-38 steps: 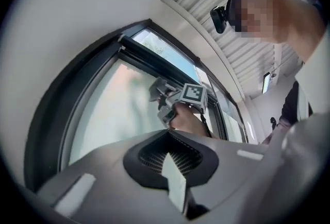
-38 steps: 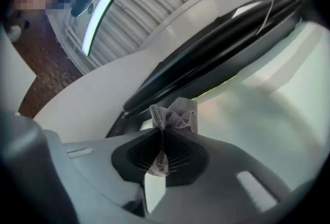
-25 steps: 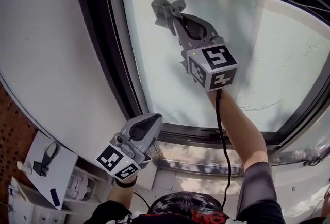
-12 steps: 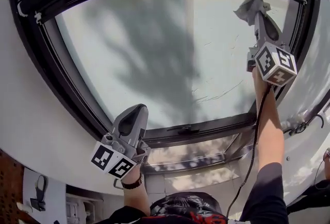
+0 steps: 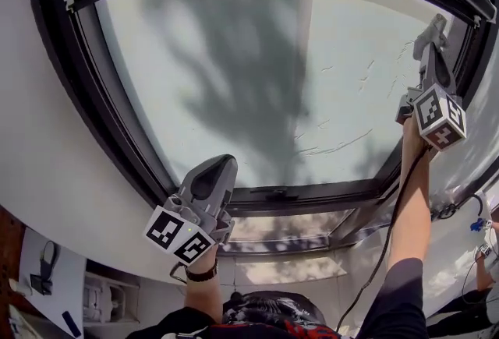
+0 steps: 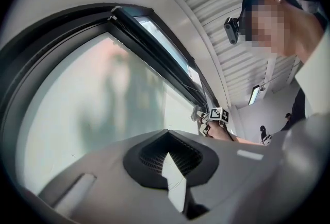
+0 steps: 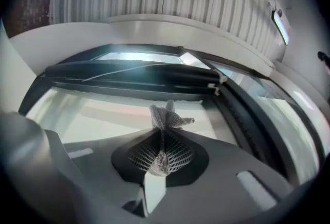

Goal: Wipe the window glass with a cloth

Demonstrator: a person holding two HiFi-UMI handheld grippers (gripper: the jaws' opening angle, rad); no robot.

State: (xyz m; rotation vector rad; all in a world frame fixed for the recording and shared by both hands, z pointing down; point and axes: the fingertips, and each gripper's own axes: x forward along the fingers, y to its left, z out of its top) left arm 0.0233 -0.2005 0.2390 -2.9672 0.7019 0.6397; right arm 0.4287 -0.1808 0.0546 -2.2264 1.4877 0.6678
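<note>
Head view: the right gripper (image 5: 430, 43), jaws clamped on the grey cloth (image 5: 432, 26), has swept across the window glass (image 5: 257, 80) to its right edge; the left gripper (image 5: 216, 174), jaws together and empty, stays beside the lower frame (image 5: 312, 193).

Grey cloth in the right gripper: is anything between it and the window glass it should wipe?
Nothing visible. The grey mesh cloth, pinched in the right gripper, sits at the frosted window glass, near its upper right corner beside the black window frame.
</note>
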